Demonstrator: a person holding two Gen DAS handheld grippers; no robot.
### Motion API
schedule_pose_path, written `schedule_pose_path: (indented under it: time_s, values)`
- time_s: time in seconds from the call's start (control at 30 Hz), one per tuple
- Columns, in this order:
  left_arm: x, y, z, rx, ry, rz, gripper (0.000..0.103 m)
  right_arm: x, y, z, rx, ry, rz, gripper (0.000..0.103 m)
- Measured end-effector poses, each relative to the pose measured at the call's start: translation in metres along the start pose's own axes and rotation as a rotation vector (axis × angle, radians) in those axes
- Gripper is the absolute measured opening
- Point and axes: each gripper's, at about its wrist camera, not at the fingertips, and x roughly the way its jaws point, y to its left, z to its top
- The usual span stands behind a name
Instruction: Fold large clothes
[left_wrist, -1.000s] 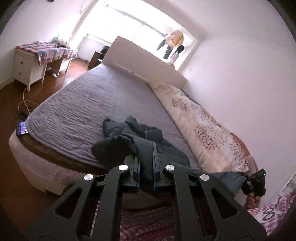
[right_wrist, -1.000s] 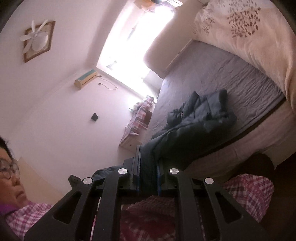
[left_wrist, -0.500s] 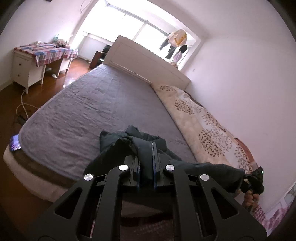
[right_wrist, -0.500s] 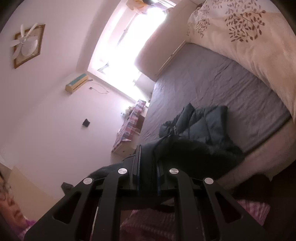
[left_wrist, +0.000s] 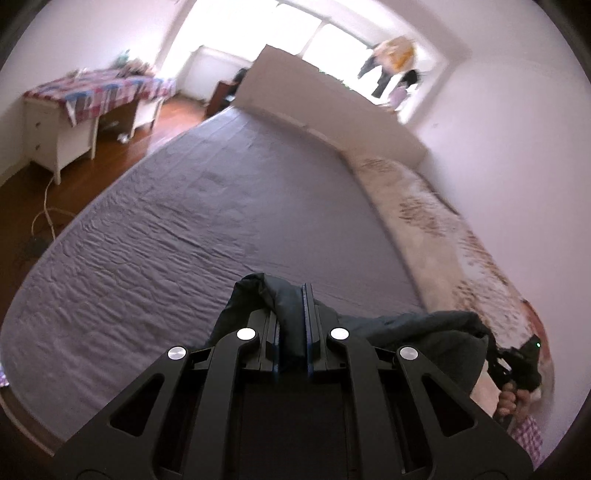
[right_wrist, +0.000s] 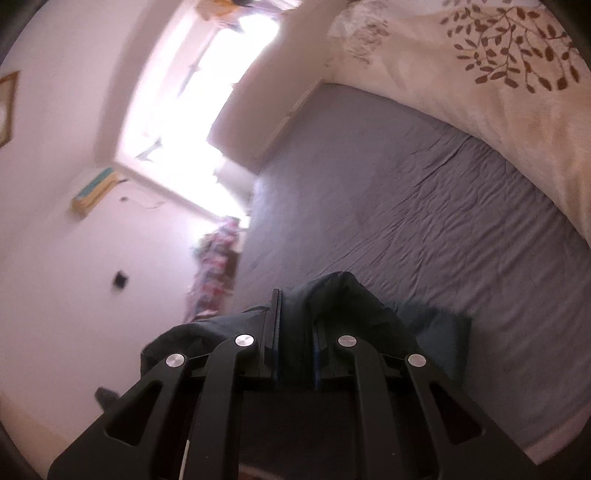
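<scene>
A dark teal padded jacket (left_wrist: 417, 325) hangs stretched between my two grippers above the grey bed sheet (left_wrist: 207, 206). My left gripper (left_wrist: 291, 295) is shut on a fold of the jacket; the cloth bulges up between its pads. In the left wrist view the jacket runs right to the other gripper (left_wrist: 517, 363), held by a hand at the far right. My right gripper (right_wrist: 295, 306) is shut on another fold of the jacket (right_wrist: 347, 299), which drapes over its right finger. Most of the jacket's body is hidden below the gripper frames.
A cream quilt with a brown leaf print (left_wrist: 443, 229) lies along the bed's wall side. A white headboard (left_wrist: 325, 99) stands under the bright window. A white desk with a checked cloth (left_wrist: 88, 96) stands on the wooden floor at the left, with a cable (left_wrist: 44, 218) beside the bed.
Both grippers have moved forward over the bed, carrying the jacket, which has lifted from a heap on the sheet and now hangs between them. The bed's near edge has dropped out of view.
</scene>
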Motion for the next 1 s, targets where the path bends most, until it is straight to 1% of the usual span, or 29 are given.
schedule_pose_path:
  time_s: [0.1,0.23,0.3,0.4,0.53,0.63,0.67,0.73,0.77,0.8,0.83,0.87,0.9,0.93,0.97,1.0]
  values:
    - [0.063,0.016,0.01,-0.045,0.049,0.067,0.01,0.059,-0.017,0.019,0.013,0.033,-0.082,0.014]
    - [0.116,0.033,0.012,-0.095,0.087,0.105,0.01,0.115,-0.041,0.03,0.016,0.074,-0.155,0.014]
    - [0.14,0.041,0.011,-0.106,0.105,0.121,0.01,0.134,-0.056,0.034,0.034,0.087,-0.173,0.014]
    - [0.164,0.05,0.004,-0.114,0.132,0.151,0.01,0.158,-0.074,0.032,0.047,0.108,-0.198,0.014]
    - [0.182,0.06,-0.011,-0.129,0.161,0.178,0.01,0.179,-0.093,0.02,0.055,0.14,-0.251,0.014]
    - [0.185,0.064,-0.016,-0.137,0.167,0.19,0.013,0.184,-0.105,0.011,0.087,0.152,-0.248,0.014]
    - [0.185,0.064,-0.016,-0.139,0.165,0.192,0.014,0.185,-0.108,0.009,0.098,0.155,-0.243,0.017]
    - [0.184,0.061,-0.015,-0.131,0.167,0.199,0.017,0.184,-0.108,0.009,0.126,0.159,-0.227,0.023]
    - [0.182,0.057,-0.015,-0.119,0.173,0.207,0.02,0.182,-0.109,0.01,0.144,0.162,-0.217,0.029]
    - [0.181,0.055,-0.014,-0.111,0.177,0.211,0.023,0.181,-0.108,0.012,0.162,0.165,-0.204,0.033]
    - [0.18,0.053,-0.012,-0.108,0.18,0.21,0.025,0.178,-0.107,0.013,0.189,0.165,-0.185,0.04]
    - [0.177,0.052,-0.011,-0.109,0.181,0.202,0.032,0.174,-0.106,0.017,0.208,0.159,-0.166,0.051]
    - [0.172,0.049,-0.009,-0.112,0.178,0.19,0.038,0.169,-0.104,0.018,0.224,0.146,-0.142,0.058]
    - [0.168,0.047,-0.008,-0.116,0.173,0.18,0.04,0.164,-0.102,0.021,0.23,0.129,-0.128,0.077]
    - [0.164,0.046,-0.007,-0.119,0.168,0.173,0.048,0.159,-0.099,0.022,0.225,0.104,-0.128,0.084]
    - [0.158,0.044,-0.005,-0.119,0.153,0.173,0.057,0.149,-0.093,0.024,0.206,0.053,-0.134,0.084]
